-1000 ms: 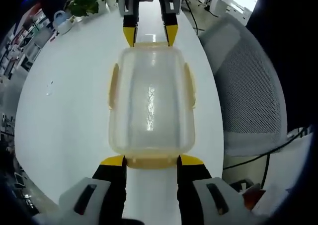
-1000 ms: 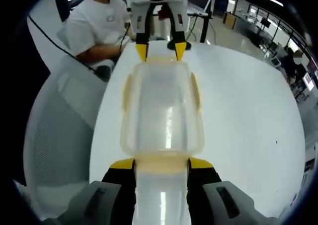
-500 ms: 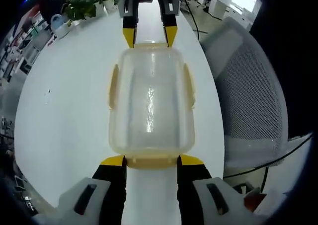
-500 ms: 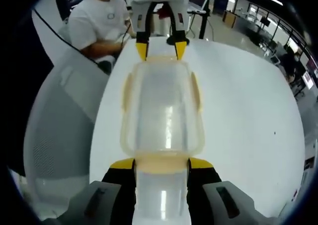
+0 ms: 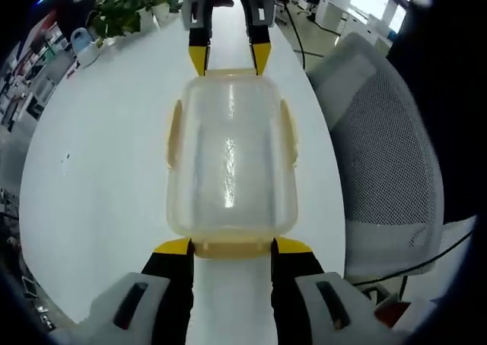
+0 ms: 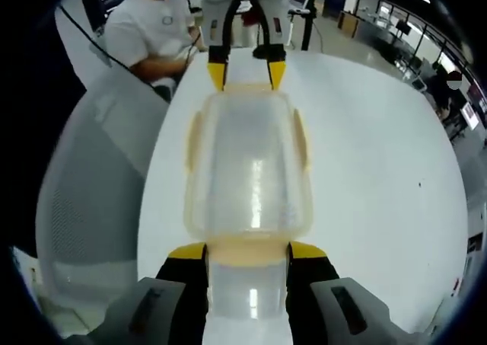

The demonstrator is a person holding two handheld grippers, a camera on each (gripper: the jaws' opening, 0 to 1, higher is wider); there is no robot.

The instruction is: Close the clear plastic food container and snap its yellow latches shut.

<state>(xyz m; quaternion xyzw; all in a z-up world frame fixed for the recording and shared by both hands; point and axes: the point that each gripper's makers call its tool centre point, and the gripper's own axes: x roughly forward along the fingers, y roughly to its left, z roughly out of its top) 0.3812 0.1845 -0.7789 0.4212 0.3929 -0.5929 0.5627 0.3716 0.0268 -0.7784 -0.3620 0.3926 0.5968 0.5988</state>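
The table [image 5: 99, 147] was white, with a mesh chair [image 5: 380, 147] beside it. The box [image 5: 230, 151] sat near the edge, lid on. My left claw [image 5: 230, 246] and right claw [image 6: 247, 251] stood spread at opposite end latches [image 5: 232, 248]. I judged uneven pressing could skid the box or leave a latch unsnapped.

Left gripper [image 5: 230, 246]: two black jaws with yellow tips, each rising from a light grey housing.
Housing of left gripper: rounded grey shell, with one dark oblong slot on each side.
Right gripper [image 6: 246, 250]: same build, black jaws, yellow tips, grey housings with dark slots.
Right gripper seen in the left gripper view [image 5: 228, 58]: grey body, narrow black jaws ending in yellow tips.
Left gripper seen in the right gripper view [image 6: 246, 74]: white-grey body with a yellow mark on top, black jaws, yellow tips.
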